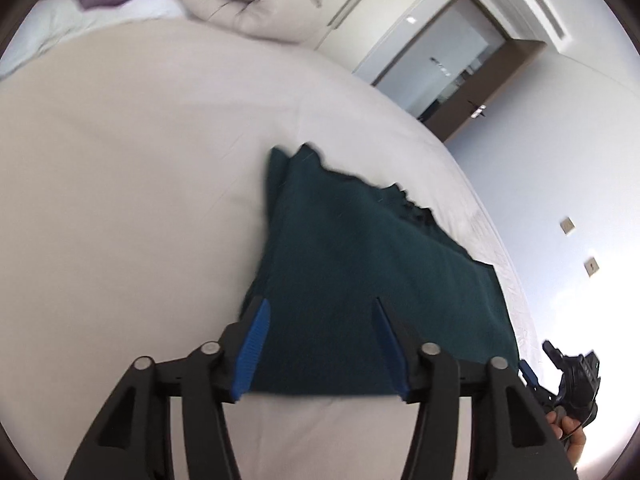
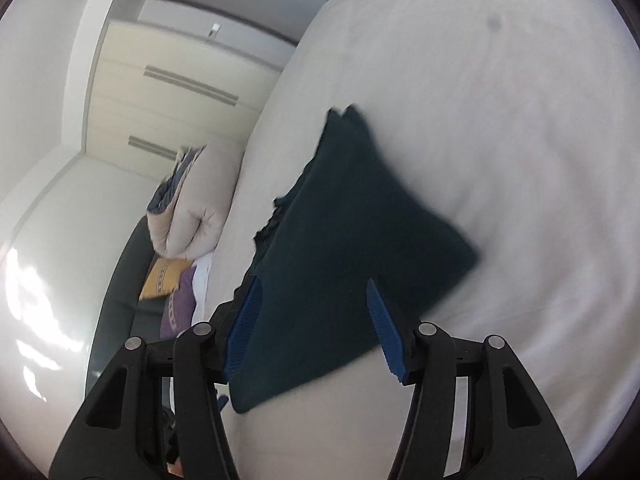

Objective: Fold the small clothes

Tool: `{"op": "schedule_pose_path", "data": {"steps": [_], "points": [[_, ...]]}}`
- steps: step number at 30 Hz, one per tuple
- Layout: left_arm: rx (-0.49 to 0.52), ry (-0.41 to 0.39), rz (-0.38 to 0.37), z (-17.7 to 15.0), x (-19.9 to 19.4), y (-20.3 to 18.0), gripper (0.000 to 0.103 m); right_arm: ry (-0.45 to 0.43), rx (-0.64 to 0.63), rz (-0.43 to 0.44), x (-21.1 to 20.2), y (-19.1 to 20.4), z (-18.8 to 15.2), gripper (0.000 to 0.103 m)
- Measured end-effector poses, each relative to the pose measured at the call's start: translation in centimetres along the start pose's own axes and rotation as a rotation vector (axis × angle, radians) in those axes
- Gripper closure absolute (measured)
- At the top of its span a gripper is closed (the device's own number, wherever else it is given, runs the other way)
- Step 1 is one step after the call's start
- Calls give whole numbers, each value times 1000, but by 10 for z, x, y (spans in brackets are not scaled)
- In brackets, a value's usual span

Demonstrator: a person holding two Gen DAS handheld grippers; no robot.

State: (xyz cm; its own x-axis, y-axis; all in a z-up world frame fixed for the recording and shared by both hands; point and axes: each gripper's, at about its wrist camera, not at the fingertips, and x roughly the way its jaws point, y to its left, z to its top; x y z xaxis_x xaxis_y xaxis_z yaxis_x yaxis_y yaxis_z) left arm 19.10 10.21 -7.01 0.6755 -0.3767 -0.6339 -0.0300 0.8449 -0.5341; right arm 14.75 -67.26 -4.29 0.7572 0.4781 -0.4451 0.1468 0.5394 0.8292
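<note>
Both claws, left claw [image 1: 320, 336] and right claw [image 2: 314, 320], gape empty over the cloth [image 1: 360, 264] on the bed [image 1: 120, 200]; pinch matching corners before folding.

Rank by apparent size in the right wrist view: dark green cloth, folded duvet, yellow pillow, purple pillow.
1. Dark green cloth, though nearest the camera.
2. Folded duvet.
3. Yellow pillow and purple pillow: similar, partly hidden, unranked.
</note>
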Motion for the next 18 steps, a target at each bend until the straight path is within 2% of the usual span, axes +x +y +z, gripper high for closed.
{"op": "schedule_pose_path", "data": {"steps": [3, 5, 9, 12, 14, 16, 18], "points": [[84, -1, -11, 25, 14, -21, 46, 94, -84, 30, 43, 37, -10, 49], [153, -6, 20, 43, 34, -36, 46, 135, -118, 46, 72, 56, -10, 49], [200, 18, 60, 76, 84, -54, 46, 202, -153, 36, 139, 87, -1, 49], [235, 49, 136, 85, 119, -55, 46, 264, -176, 13, 182, 95, 7, 49], [248, 90, 212, 84, 144, -44, 44, 293, -187, 8, 226, 99, 15, 49], [213, 55, 150, 78, 145, -26, 42, 304, -168, -2, 252, 90, 28, 51], [181, 32, 91, 76, 138, -15, 43, 291, -129, 38, 261, 76, 43, 53]]}}
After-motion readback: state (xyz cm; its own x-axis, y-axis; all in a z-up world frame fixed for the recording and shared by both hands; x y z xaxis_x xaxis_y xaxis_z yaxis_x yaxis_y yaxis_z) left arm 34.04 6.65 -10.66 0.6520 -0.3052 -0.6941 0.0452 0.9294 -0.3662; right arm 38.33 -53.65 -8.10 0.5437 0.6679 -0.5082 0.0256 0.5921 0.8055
